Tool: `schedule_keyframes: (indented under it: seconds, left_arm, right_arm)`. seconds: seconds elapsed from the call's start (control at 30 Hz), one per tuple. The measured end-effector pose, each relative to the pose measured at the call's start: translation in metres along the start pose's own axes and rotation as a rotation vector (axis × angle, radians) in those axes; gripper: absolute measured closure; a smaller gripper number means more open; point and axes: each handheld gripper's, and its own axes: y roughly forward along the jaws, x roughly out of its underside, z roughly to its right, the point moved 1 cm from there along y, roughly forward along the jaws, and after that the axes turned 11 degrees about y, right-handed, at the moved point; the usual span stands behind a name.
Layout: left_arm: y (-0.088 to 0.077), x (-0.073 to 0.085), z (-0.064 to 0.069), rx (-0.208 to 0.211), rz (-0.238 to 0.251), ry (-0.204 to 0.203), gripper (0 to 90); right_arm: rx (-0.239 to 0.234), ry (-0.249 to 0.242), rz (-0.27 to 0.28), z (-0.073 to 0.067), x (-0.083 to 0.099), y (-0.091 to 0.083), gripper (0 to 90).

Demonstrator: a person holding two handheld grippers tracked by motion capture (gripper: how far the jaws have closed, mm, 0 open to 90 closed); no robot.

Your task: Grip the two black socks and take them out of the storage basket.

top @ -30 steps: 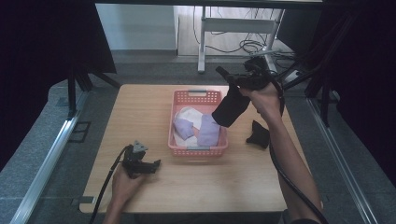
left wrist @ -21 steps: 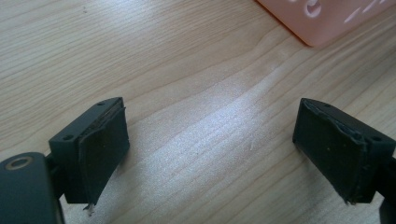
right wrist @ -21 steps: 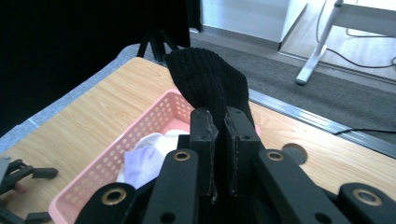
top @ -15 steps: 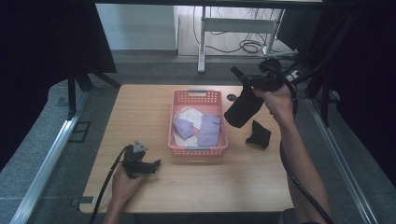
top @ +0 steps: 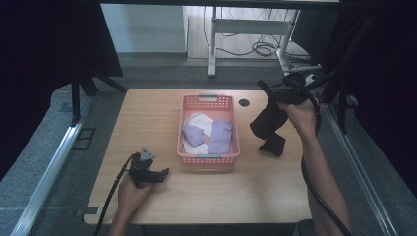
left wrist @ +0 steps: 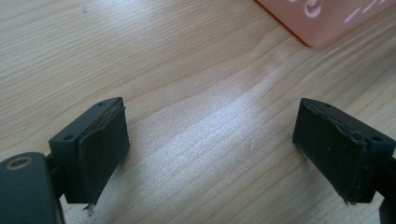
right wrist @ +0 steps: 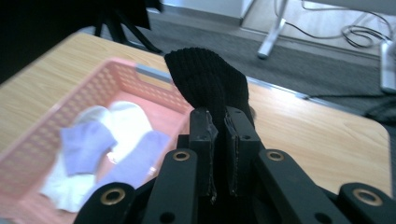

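- Presently the right claw (top: 269, 94) is clamped on a black sock (top: 265, 120), holding it in the air over the right part of the surface (top: 147, 113), to the right of the pink basket (top: 233, 125). In the right gripper view the jaws stand pressed together on the knit near one end of the black sock (right wrist: 208, 84).
- A second dark sock (top: 273, 144) lies on the surface below the hanging one; whether the two touch cannot be told.
- The basket holds white and purple socks (top: 220, 136).
- The left claw (top: 164, 172) rests near the near-left edge, jaws wide apart and empty, the basket corner (left wrist: 322, 23) just beyond it.
- Recommended: carry the sock leftward high enough that its hanging end clears the basket rim, centre it over the pile, and part the jaws only there.
- Risk: a low pass may snag the rim or drag the basket.
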Motion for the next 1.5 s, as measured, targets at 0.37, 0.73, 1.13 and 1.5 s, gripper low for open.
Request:
schedule_keyframes:
  seconds: [0.37, 0.73, 1.13, 1.5]
  left_arm:
    - [0.0, 0.0, 0.0, 0.001, 0.0, -0.003, 10.2]
    - [0.0, 0.0, 0.0, 0.001, 0.002, -0.005, 10.2]
    - [0.0, 0.0, 0.001, 0.0, 0.004, -0.008, 10.2]
    - [0.0, 0.0, 0.001, 0.0, 0.004, -0.008, 10.2]
  right_arm:
    - [0.056, 0.031, -0.07, 0.026, 0.035, 0.034, 82.2]
    - [0.069, 0.028, -0.194, 0.032, 0.08, 0.083, 79.6]
    - [0.036, 0.021, -0.261, 0.027, 0.1, 0.104, 60.7]
    - [-0.009, -0.023, -0.215, 0.017, 0.089, 0.086, 44.1]
